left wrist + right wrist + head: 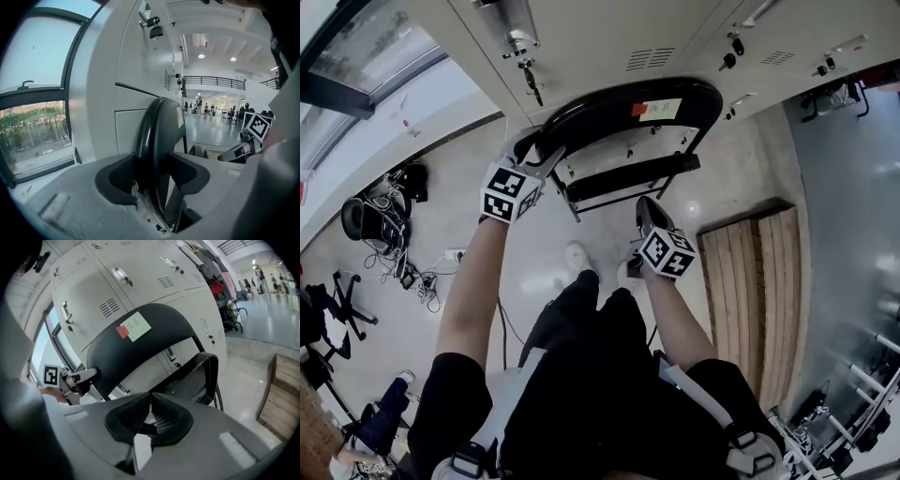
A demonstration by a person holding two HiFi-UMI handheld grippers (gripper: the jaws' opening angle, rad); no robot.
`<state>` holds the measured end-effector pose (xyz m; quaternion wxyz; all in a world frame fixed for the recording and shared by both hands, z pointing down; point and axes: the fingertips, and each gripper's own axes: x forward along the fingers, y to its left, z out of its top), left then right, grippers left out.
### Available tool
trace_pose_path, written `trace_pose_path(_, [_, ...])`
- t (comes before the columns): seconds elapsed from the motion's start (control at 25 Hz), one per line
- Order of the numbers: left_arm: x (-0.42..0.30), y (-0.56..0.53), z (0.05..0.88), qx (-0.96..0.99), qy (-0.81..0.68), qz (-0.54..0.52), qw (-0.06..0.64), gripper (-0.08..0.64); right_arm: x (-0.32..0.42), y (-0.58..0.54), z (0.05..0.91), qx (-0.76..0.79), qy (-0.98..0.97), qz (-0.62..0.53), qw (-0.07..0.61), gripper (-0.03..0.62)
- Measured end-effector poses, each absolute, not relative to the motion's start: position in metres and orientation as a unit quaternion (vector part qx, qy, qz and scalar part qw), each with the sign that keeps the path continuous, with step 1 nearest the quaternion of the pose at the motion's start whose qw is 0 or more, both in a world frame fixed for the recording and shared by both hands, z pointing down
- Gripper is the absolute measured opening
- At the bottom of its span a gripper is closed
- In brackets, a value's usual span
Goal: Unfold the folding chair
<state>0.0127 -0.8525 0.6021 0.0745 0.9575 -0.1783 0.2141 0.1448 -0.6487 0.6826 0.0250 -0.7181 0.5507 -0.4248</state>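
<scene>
A black folding chair stands against the lockers, its curved backrest [619, 105] carrying a pale note with a red tag [659, 110]. Its seat [628, 178] is tipped up below the backrest. My left gripper [546, 155] is at the backrest's left end. In the left gripper view the backrest rim [159, 136] fills the gap between both pads of that gripper [152, 171]. My right gripper [645, 210] is shut with nothing in it, just below the seat's front edge. In the right gripper view its closed jaws [151, 405] point at the seat [201, 376] and backrest [140, 350].
Grey lockers [609, 37] with handles and keys stand right behind the chair. A wooden platform [755, 281] lies on the floor to the right. Cables, a power strip and bags [394, 234] lie at the left under a window [356, 56]. The person's legs are below the grippers.
</scene>
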Motion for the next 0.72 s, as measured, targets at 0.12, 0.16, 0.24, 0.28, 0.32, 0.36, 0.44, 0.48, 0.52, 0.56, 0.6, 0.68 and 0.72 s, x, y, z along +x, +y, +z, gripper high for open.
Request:
trace_pose_path(0.12, [0.013, -0.845, 0.598, 0.962, -0.174, 0.201, 0.063, 0.210, 0.143, -0.649, 0.690, -0.722, 0.536, -0.437, 0.029, 0.025])
trace_pose_path(0.16, [0.013, -0.842, 0.598, 0.963, -0.174, 0.197, 0.061, 0.209, 0.143, -0.649, 0.691, -0.722, 0.533, -0.439, 0.031, 0.026])
trace_pose_path(0.24, [0.011, -0.835, 0.597, 0.964, -0.173, 0.193, 0.059, 0.207, 0.141, -0.648, 0.693, -0.723, 0.524, -0.448, 0.039, 0.037])
trace_pose_path(0.28, [0.010, -0.831, 0.596, 0.964, -0.172, 0.193, 0.058, 0.207, 0.141, -0.648, 0.695, -0.723, 0.518, -0.454, 0.044, 0.049])
trace_pose_path(0.32, [0.009, -0.827, 0.595, 0.965, -0.169, 0.192, 0.058, 0.206, 0.141, -0.648, 0.697, -0.724, 0.512, -0.460, 0.049, 0.063])
trace_pose_path(0.36, [0.009, -0.823, 0.594, 0.965, -0.167, 0.193, 0.058, 0.206, 0.142, -0.648, 0.699, -0.724, 0.506, -0.465, 0.053, 0.085])
trace_pose_path(0.44, [0.009, -0.816, 0.593, 0.966, -0.162, 0.192, 0.056, 0.204, 0.144, -0.649, 0.706, -0.727, 0.489, -0.479, 0.059, 0.115])
trace_pose_path(0.48, [0.009, -0.813, 0.592, 0.967, -0.162, 0.191, 0.054, 0.202, 0.146, -0.649, 0.710, -0.729, 0.476, -0.488, 0.062, 0.124])
trace_pose_path(0.52, [0.008, -0.810, 0.592, 0.967, -0.163, 0.190, 0.051, 0.202, 0.148, -0.649, 0.714, -0.732, 0.462, -0.497, 0.066, 0.138])
trace_pose_path(0.56, [0.008, -0.808, 0.592, 0.967, -0.165, 0.188, 0.047, 0.202, 0.149, -0.649, 0.718, -0.735, 0.447, -0.504, 0.072, 0.158])
trace_pose_path(0.6, [0.007, -0.807, 0.592, 0.967, -0.168, 0.188, 0.045, 0.202, 0.150, -0.648, 0.719, -0.739, 0.435, -0.509, 0.076, 0.165])
trace_pose_path(0.68, [0.006, -0.806, 0.592, 0.965, -0.174, 0.188, 0.047, 0.202, 0.149, -0.648, 0.719, -0.744, 0.426, -0.509, 0.078, 0.170])
trace_pose_path(0.72, [0.005, -0.805, 0.591, 0.965, -0.175, 0.189, 0.049, 0.202, 0.148, -0.649, 0.718, -0.745, 0.425, -0.508, 0.076, 0.191])
